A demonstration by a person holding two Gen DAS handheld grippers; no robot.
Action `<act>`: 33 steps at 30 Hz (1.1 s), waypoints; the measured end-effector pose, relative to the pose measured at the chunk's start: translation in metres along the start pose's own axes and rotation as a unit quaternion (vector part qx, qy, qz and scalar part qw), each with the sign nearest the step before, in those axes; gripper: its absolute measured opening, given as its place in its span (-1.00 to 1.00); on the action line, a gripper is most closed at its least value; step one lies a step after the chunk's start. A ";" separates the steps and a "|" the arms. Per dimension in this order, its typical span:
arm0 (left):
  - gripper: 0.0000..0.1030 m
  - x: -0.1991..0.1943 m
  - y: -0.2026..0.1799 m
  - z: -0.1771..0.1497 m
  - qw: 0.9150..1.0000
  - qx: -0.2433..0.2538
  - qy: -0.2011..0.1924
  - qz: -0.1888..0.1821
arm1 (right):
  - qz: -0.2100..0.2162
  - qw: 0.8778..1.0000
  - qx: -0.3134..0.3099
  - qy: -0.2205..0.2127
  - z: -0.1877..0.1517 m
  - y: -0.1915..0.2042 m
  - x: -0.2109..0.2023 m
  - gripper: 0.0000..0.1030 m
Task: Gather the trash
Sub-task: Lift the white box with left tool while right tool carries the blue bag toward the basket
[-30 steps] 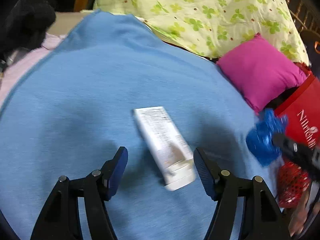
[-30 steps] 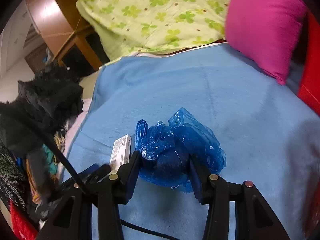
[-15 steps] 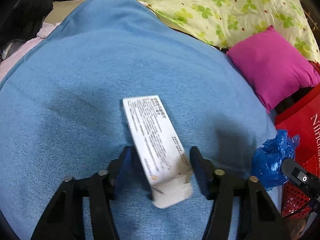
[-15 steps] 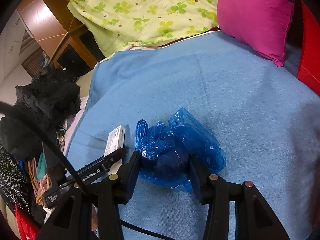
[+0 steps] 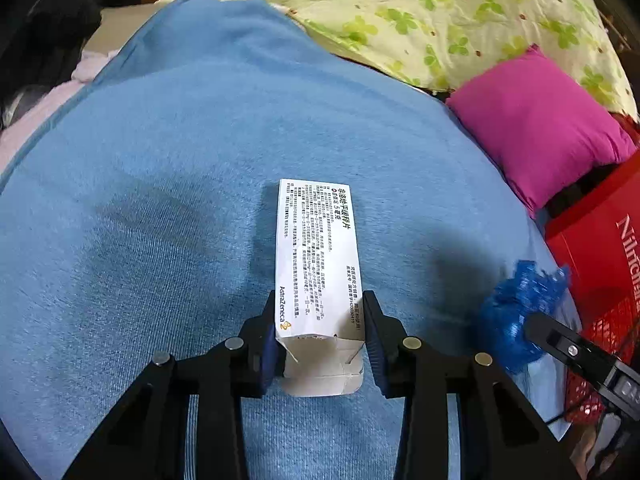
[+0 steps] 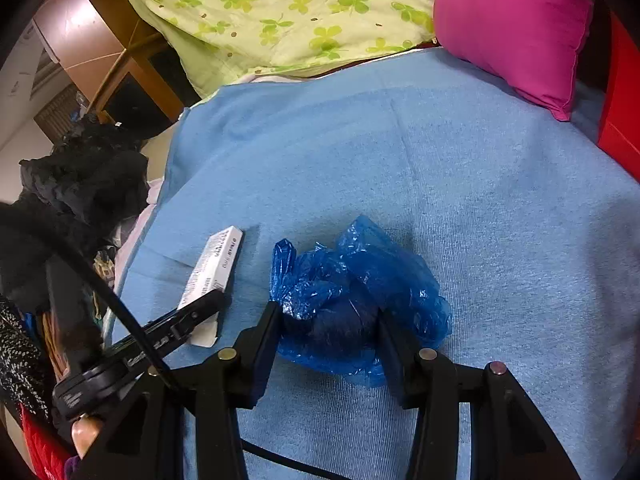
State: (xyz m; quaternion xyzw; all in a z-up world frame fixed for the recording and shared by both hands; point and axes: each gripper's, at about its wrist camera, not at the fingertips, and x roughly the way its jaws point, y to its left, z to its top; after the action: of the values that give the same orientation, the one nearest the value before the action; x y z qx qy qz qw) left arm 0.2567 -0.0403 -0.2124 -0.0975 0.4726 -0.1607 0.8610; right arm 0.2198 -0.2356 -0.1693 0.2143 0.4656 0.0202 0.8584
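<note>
Your left tongs (image 5: 322, 332) have just been closing and now pinch the open end of the white medicine box (image 5: 318, 264) on the blue blanket (image 5: 180, 200). Crumpled blue plastic (image 5: 516, 316) sits to the right, near the pink pillow (image 5: 536, 128).

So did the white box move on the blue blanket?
Yes. The white box turned from slanted to pointing straight up the blue blanket as the left gripper closed on it.

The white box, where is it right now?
In the left wrist view, the white box lies centre on the blue blanket, its near end between the left gripper pads.
</note>
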 end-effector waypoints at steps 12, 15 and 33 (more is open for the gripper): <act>-0.23 -0.039 -0.010 -0.018 0.998 0.056 -0.036 0.005 | 0.002 1.000 0.004 -0.022 -0.001 -0.003 -0.012 -0.05; -0.23 -0.046 -0.007 -0.027 0.998 0.056 -0.030 0.000 | 0.001 0.999 0.003 -0.033 -0.002 -0.005 -0.018 -0.05; -0.23 -0.096 -0.025 -0.072 0.999 0.036 -0.010 -0.020 | 0.019 0.995 -0.008 -0.093 -0.016 0.001 -0.058 -0.05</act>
State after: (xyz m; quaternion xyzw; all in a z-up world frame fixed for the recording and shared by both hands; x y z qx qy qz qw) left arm 0.1429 -0.0297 -0.1679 -0.0779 0.4563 -0.1937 0.8650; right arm 0.1746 -0.2429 -0.1307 0.2170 0.3793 0.0203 0.8992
